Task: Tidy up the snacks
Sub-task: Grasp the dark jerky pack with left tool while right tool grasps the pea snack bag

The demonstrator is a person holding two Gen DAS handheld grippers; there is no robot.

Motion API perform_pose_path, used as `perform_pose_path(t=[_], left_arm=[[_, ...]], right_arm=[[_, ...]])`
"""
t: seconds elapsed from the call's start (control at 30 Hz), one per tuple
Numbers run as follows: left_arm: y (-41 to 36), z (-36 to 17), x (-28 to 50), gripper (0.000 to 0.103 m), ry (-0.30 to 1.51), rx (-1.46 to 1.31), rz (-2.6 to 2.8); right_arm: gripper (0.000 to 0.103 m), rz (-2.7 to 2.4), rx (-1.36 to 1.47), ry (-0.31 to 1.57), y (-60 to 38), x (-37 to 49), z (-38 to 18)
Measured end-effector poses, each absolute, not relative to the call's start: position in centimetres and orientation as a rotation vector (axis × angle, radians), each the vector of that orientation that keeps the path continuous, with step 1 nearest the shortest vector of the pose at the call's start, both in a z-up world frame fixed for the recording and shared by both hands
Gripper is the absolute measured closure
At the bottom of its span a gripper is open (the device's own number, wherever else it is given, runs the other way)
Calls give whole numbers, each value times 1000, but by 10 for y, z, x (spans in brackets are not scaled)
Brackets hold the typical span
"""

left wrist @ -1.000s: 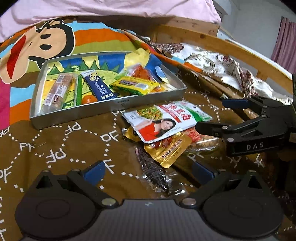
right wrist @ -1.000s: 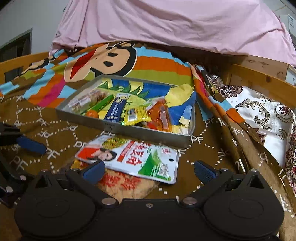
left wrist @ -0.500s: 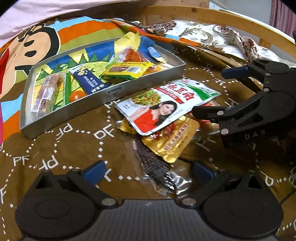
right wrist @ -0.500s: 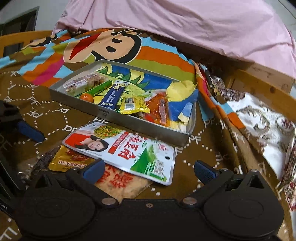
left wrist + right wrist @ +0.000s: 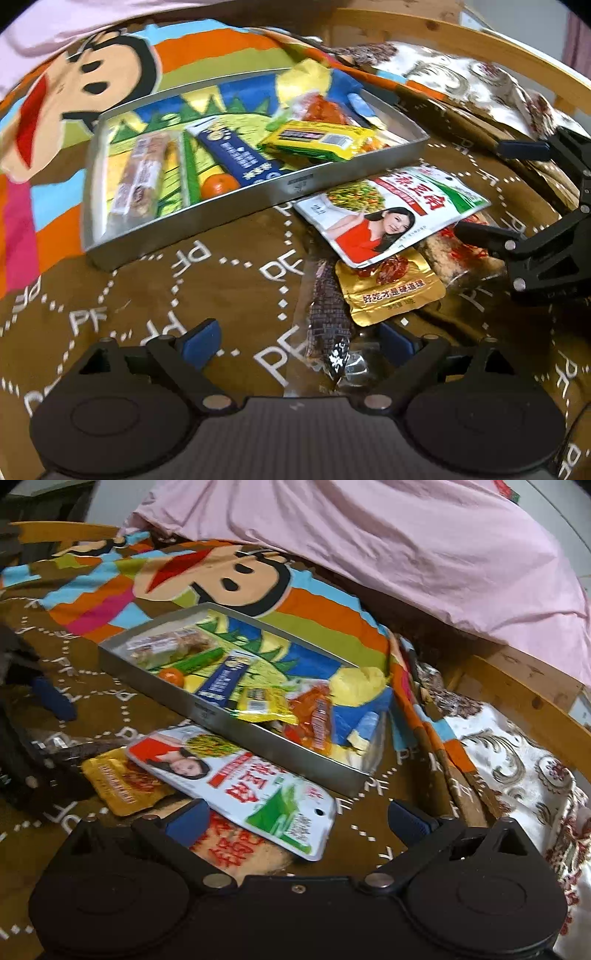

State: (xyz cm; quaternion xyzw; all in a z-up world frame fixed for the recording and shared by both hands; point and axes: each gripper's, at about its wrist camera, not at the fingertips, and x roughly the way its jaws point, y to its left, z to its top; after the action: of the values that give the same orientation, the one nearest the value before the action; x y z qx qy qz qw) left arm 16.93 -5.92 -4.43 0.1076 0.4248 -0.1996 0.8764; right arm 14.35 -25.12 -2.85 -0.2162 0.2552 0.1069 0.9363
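The left gripper [image 5: 297, 341] hovers low over the brown blanket [image 5: 155, 295] on the bed, its jaws spread wide with nothing between the pads. The near end of a dark snack stick in clear wrap [image 5: 328, 325] lies between its fingertips, untouched. Just beyond, a gold foil pouch [image 5: 391, 291] overlaps the stick's far side, and a white packet showing a woman in red [image 5: 388, 218] lies on top of the pouch. The right gripper [image 5: 295, 816], jaws also wide apart and empty, hangs over the white packet's green corner [image 5: 291, 812] and a clear bag with red lettering [image 5: 229, 845] tucked beneath it. Farther back, touching the white packet's far edge, a metal tray [image 5: 236, 210] holds a blue stick pack [image 5: 240, 155], a yellow packet [image 5: 317, 140], a small orange fruit [image 5: 219, 184] and a wrapped brown bar [image 5: 140, 173]. A pink sheet [image 5: 406, 546] lies heaped at the bed's far edge.
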Motion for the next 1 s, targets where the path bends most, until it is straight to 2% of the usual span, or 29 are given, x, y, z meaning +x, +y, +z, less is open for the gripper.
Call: perform_pose_path(t=[0.37, 0.6, 0.7, 0.77, 0.83, 0.97, 1.0], left_arm=[[-79, -48, 185, 11, 855, 290, -432], [-69, -45, 188, 28, 863, 268, -457], [-63, -44, 188, 37, 864, 238, -493], [-61, -43, 188, 39, 859, 237, -518], [-62, -43, 187, 40, 854, 246, -530], [-65, -44, 189, 41, 851, 247, -545], [-65, -44, 190, 41, 852, 246, -548]], right_arm=[[1, 247, -684, 446, -206, 145, -40], [2, 288, -848, 376, -189, 158, -47], [7, 313, -861, 361, -189, 158, -46], [10, 324, -894, 351, -186, 156, -49], [17, 324, -931, 336, -183, 155, -54], [21, 314, -972, 309, -179, 156, -58], [26, 307, -985, 300, -178, 156, -59]])
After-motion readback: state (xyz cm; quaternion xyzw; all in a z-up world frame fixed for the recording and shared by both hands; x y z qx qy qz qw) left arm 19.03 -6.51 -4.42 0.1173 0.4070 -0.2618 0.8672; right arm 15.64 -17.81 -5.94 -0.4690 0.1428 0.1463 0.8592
